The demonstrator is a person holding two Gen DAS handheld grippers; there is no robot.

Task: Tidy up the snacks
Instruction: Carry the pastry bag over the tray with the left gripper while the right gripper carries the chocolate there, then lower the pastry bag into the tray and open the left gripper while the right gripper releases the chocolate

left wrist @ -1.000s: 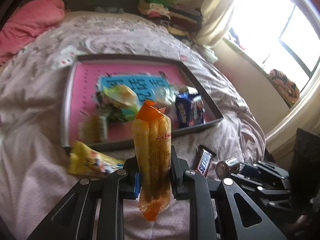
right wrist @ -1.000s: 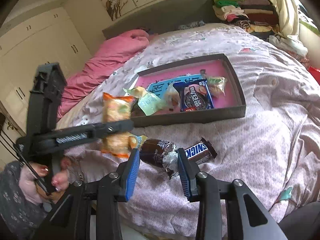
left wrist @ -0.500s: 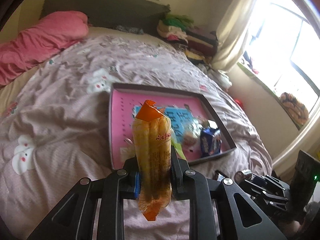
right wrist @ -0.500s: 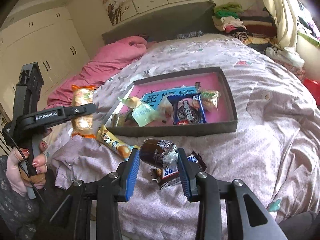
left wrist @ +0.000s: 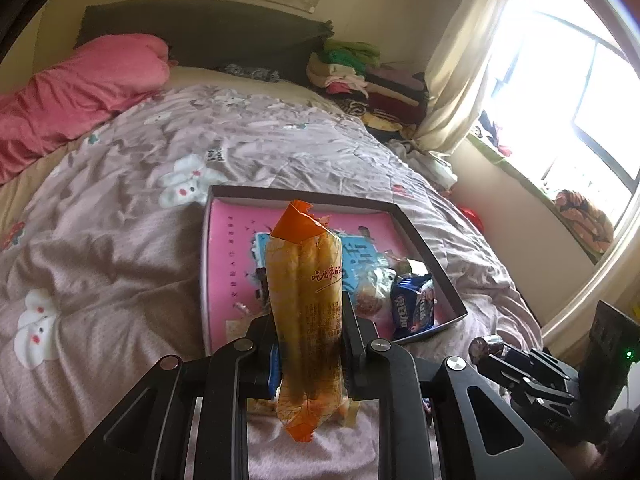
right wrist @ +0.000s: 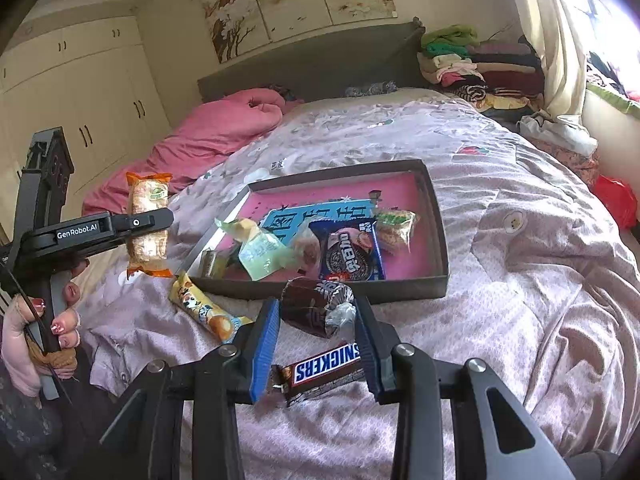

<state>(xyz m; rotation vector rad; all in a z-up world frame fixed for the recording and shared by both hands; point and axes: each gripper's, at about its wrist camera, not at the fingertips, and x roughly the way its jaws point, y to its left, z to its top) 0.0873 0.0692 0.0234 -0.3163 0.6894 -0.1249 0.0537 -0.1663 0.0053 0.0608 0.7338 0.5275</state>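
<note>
Crinkled, glossy plastic everywhere: a long orange-ended bread-stick packet point(left wrist: 306, 320), translucent, upright, pinched at mid-length between the pads of the left gripper point(left wrist: 310, 344), jaws narrowed onto it; also seen from the right wrist view point(right wrist: 148, 224), hanging in the air left of the tray. Clamped in the right gripper point(right wrist: 316, 316), between blue ribbed pads, a squat brown chocolate-cake wrapper point(right wrist: 316, 308) with a twisted clear end, jaws closed to its width, lifted just above the bedding. Below it, flat on the quilt, a brown Snickers bar point(right wrist: 320, 370). Beside that, to the left, a yellow snack pack point(right wrist: 204, 308) with a cartoon print, lying slantwise just outside the tray's near wall. Shallow rectangular tray point(right wrist: 438, 216), dark stiff walls, pink printed floor with a blue panel; inside, bunched toward the near side, a blue Oreo pack point(right wrist: 352, 256), a pale green wrapper point(right wrist: 262, 250), a green-and-tan packet point(right wrist: 394, 224) and a small clear-wrapped bun point(right wrist: 306, 248). Underneath everything, a soft mauve quilt point(right wrist: 520, 280), rumpled, dotted with white rabbit figures. Farther off, a crumpled pink blanket point(right wrist: 224, 128) near the dark headboard point(right wrist: 320, 60), folded clothes point(right wrist: 472, 64) stacked in the corner, a cream curtain point(left wrist: 460, 60) by the bright window. At the left edge, a hand point(right wrist: 36, 320) with painted nails wrapped round the left gripper's handle.
</note>
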